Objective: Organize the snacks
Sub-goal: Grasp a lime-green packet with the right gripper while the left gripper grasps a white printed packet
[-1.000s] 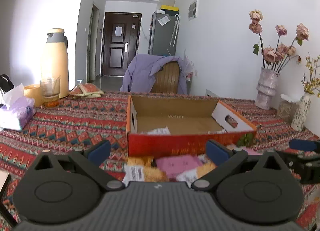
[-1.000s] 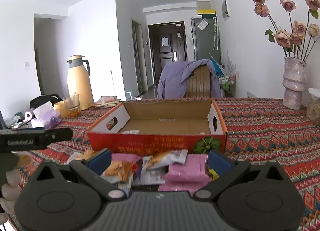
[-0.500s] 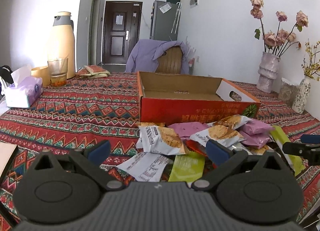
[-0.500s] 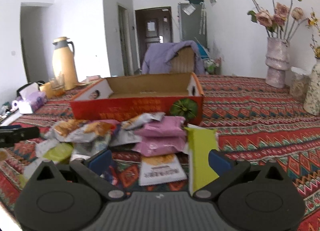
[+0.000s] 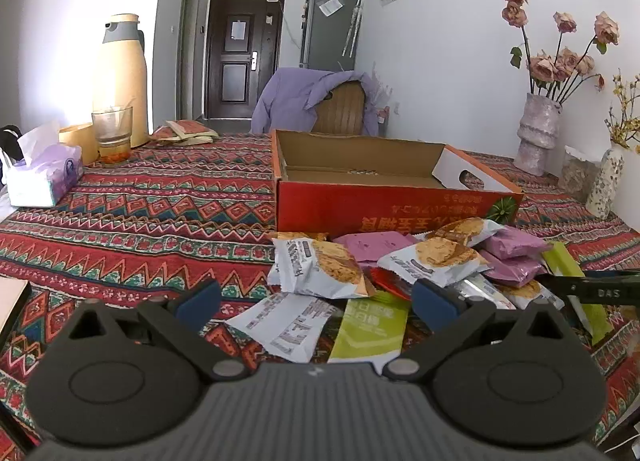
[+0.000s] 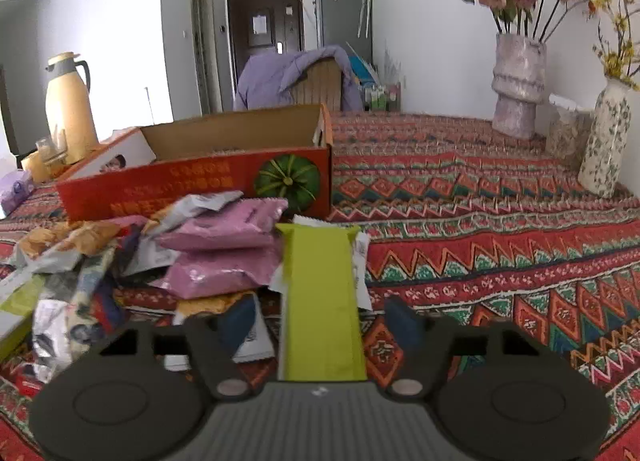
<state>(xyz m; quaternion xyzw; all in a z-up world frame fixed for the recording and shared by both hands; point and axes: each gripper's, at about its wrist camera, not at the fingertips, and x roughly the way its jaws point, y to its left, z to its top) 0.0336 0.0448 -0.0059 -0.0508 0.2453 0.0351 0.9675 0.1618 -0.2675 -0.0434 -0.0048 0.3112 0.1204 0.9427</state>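
A heap of snack packets [image 5: 404,265] lies on the patterned tablecloth in front of an open red cardboard box [image 5: 384,201]. It holds cookie packets [image 5: 320,267], pink packets [image 6: 224,249] and green bars. My left gripper [image 5: 316,299] is open and empty, low over a white packet [image 5: 284,325] and a green bar [image 5: 372,327]. My right gripper [image 6: 322,323] is open, and a long green bar [image 6: 320,293] lies between its fingers. The box [image 6: 200,177] stands behind the heap in the right wrist view. The right gripper's finger shows in the left wrist view [image 5: 596,287].
A thermos [image 5: 120,81], a glass [image 5: 112,131] and a tissue box [image 5: 40,177] stand at the far left. A vase of dried roses [image 5: 538,133] and a floral vase [image 6: 604,141] stand at the right. A chair with a purple coat [image 5: 320,101] is behind the table.
Both grippers pulled back from the box and dropped lower, so the snack heap came into full view. The right gripper then closed in on the long green bar, its fingers narrowing.
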